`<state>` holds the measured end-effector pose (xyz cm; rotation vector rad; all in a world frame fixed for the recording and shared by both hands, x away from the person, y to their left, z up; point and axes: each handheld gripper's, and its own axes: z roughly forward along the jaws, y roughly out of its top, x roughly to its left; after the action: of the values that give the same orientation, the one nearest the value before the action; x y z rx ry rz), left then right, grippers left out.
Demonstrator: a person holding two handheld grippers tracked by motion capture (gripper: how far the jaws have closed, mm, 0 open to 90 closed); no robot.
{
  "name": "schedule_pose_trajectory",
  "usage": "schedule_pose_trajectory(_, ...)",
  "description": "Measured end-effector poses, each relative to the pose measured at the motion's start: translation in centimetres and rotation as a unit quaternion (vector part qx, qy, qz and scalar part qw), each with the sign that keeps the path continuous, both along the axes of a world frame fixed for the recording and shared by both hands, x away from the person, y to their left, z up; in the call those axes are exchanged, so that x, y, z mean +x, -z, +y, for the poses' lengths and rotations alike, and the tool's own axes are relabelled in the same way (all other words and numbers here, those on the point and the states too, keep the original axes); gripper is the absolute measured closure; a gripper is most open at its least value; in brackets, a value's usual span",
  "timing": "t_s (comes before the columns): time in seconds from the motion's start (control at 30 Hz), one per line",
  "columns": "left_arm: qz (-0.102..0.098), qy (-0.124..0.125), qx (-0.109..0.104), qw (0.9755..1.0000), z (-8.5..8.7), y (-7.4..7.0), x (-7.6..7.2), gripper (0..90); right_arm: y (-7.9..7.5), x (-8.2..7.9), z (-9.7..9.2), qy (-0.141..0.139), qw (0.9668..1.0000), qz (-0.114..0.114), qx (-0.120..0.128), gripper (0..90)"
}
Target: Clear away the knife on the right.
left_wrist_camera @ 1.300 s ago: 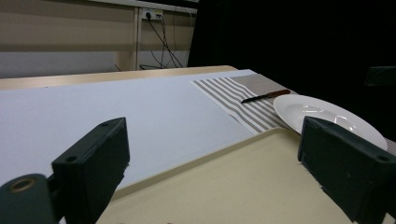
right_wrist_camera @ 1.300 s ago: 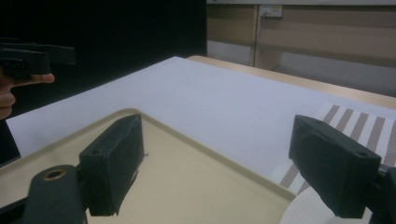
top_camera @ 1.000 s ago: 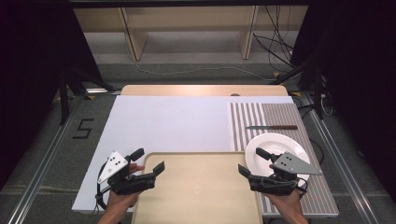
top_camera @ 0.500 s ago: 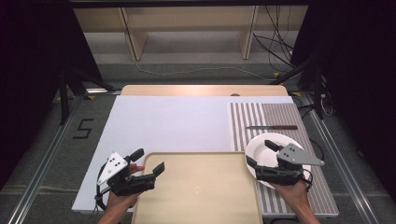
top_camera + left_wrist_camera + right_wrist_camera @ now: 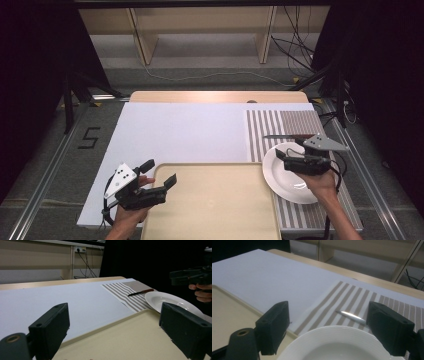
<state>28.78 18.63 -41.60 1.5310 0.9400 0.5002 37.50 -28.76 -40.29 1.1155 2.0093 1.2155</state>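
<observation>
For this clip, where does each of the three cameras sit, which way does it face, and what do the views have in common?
High view: above the person's side, facing forward and down on the table; forearms, left gripper and right gripper enter from below.
Left gripper view: low over the tray, facing the plate; own open jaws frame it, other hand at right.
Right gripper view: above the plate, facing the knife on the striped mat; own open jaws.
All three share tray, plate, knife, mat.

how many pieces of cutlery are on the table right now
1: a knife lying on the striped placemat, just beyond the white plate's far rim. Nothing else like it shows, though the right hand covers part of the plate.
</observation>
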Motion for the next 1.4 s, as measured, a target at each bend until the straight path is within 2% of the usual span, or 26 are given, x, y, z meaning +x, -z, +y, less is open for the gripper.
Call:
schedule_pose_trajectory(0.17, 0.003, -0.002, -0.003, 1.0000, 0.1, 0.1, 0.1, 9.3, -0.1, 2.9, -1.7, 0.013, 0.9993, 0.034, -0.011, 21.6)
schedule_pose_trajectory(0.3, 0.003, -0.003, -0.003, 1.0000, 0.0, 0.1, 0.1, 9.3, -0.1, 4.9, -2.7, 0.022, 0.9970, 0.067, -0.031, 21.8)
schedule_pose_trajectory(0.47, 0.004, 0.000, -0.003, 1.0000, 0.0, 0.1, 0.2, 9.3, 0.4, 7.3, -3.7, 0.032, 0.9923, 0.106, -0.056, 22.5)
schedule_pose_trajectory(0.53, 0.005, 0.000, -0.004, 1.0000, 0.0, 0.1, 0.2, 9.3, 0.7, 8.3, -4.1, 0.039, 0.9892, 0.123, -0.069, 22.9)
schedule_pose_trajectory(0.6, 0.006, 0.000, -0.002, 1.0000, 0.0, 0.1, 0.2, 9.3, 0.9, 9.1, -4.3, 0.055, 0.9868, 0.117, -0.098, 27.1)
schedule_pose_trajectory(0.7, 0.006, 0.004, -0.003, 1.0000, 0.0, 0.1, 0.2, 9.3, 1.1, 10.3, -4.7, 0.057, 0.9850, 0.132, -0.095, 26.7)
schedule_pose_trajectory(0.77, 0.006, 0.005, -0.003, 1.0000, -0.1, 0.1, 0.2, 9.3, 1.4, 11.3, -4.9, 0.055, 0.9812, 0.153, -0.105, 26.0)
schedule_pose_trajectory(0.83, 0.005, 0.005, -0.005, 1.0000, 0.0, 0.1, 0.2, 9.3, 1.8, 12.1, -5.1, 0.060, 0.9759, 0.176, -0.115, 25.7)
schedule_pose_trajectory(0.93, 0.005, 0.004, -0.007, 1.0000, 0.0, 0.1, 0.2, 9.4, 2.2, 13.0, -5.5, 0.067, 0.9701, 0.194, -0.130, 25.5)
schedule_pose_trajectory(1.03, 0.007, 0.005, -0.009, 0.9999, 0.0, 0.1, 0.3, 9.5, 2.4, 13.6, -6.0, 0.074, 0.9660, 0.207, -0.136, 25.6)
schedule_pose_trajectory(1.07, 0.007, 0.005, -0.009, 0.9999, 0.0, 0.1, 0.3, 9.5, 2.4, 13.6, -6.0, 0.074, 0.9660, 0.207, -0.136, 25.6)
schedule_pose_trajectory(1.1, 0.007, 0.006, -0.007, 0.9999, 0.0, 0.1, 0.3, 9.5, 2.5, 13.9, -6.3, 0.075, 0.9627, 0.218, -0.142, 25.6)
schedule_pose_trajectory(1.2, 0.006, 0.006, -0.006, 0.9999, -0.1, 0.1, 0.3, 9.5, 2.8, 14.4, -6.4, 0.072, 0.9580, 0.231, -0.153, 25.8)
schedule_pose_trajectory(1.33, 0.007, 0.005, -0.008, 0.9999, 0.0, 0.1, 0.3, 9.5, 3.1, 15.0, -6.2, 0.066, 0.9554, 0.241, -0.158, 26.3)
schedule_pose_trajectory(1.4, 0.007, 0.006, -0.007, 0.9999, 0.0, 0.1, 0.3, 9.6, 3.3, 15.3, -6.1, 0.062, 0.9518, 0.247, -0.171, 26.6)
